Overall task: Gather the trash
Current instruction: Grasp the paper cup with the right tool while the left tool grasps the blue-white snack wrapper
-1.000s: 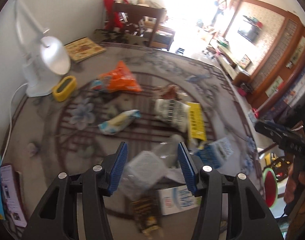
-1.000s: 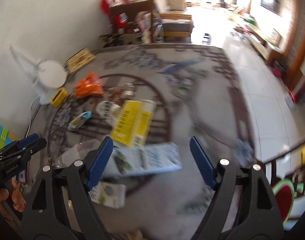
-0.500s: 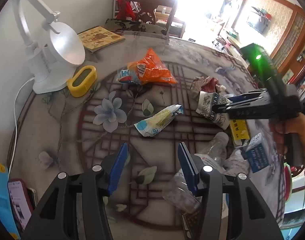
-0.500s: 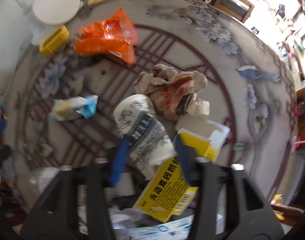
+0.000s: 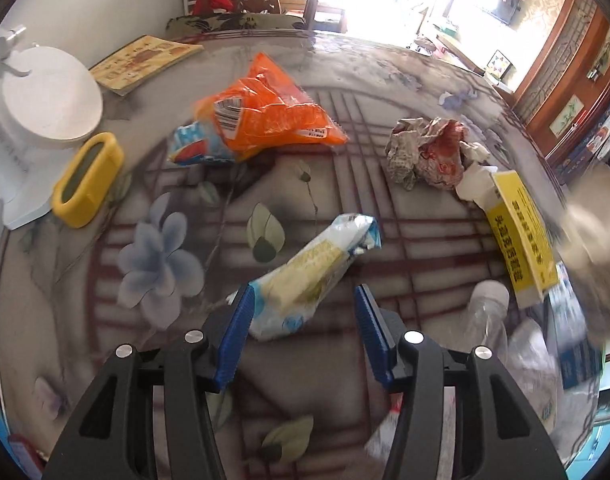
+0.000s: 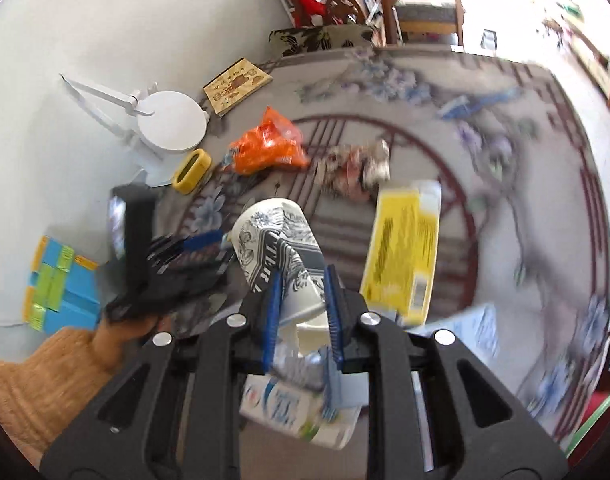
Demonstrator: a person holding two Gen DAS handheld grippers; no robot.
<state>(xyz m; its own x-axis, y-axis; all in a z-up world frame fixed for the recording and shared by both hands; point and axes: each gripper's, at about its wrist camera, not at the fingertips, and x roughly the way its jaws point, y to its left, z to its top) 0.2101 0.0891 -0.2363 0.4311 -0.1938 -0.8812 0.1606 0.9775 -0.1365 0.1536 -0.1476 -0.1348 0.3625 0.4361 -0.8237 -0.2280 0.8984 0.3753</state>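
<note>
Trash is scattered all over the flower-patterned desk (image 5: 153, 264). Right claw (image 6: 301, 300) has just clamped down and is now squeezing a printed paper cup (image 6: 277, 248) by its narrow end, the open mouth pointing away from the camera and the cup tilted up off the clutter. Under it there's a crushed clear bottle and a white-and-blue pack, a bit blurry.

Left claw (image 5: 301, 328) sits about half open, low over the desk, with a blue-and-yellow snack wrapper (image 5: 313, 276) poking in between the blue pads. The near end of the wrapper looks right up against the left pad, but the right pad is clear of it, so nothing is gripped there.

Other stuff lying around: an orange snack bag (image 5: 269, 116) farther back, a crumpled paper wad (image 5: 429, 152) to the right of it, and a yellow carton (image 5: 521, 232) just beside the wad. A white desk lamp (image 5: 45, 104) and a yellow-framed clock (image 5: 87, 178) stand by the wall, with a book (image 5: 145, 62) behind them.

In the right wrist view you can see the person's hand in an orange knit sleeve (image 6: 37, 380) holding the left tool.
</note>
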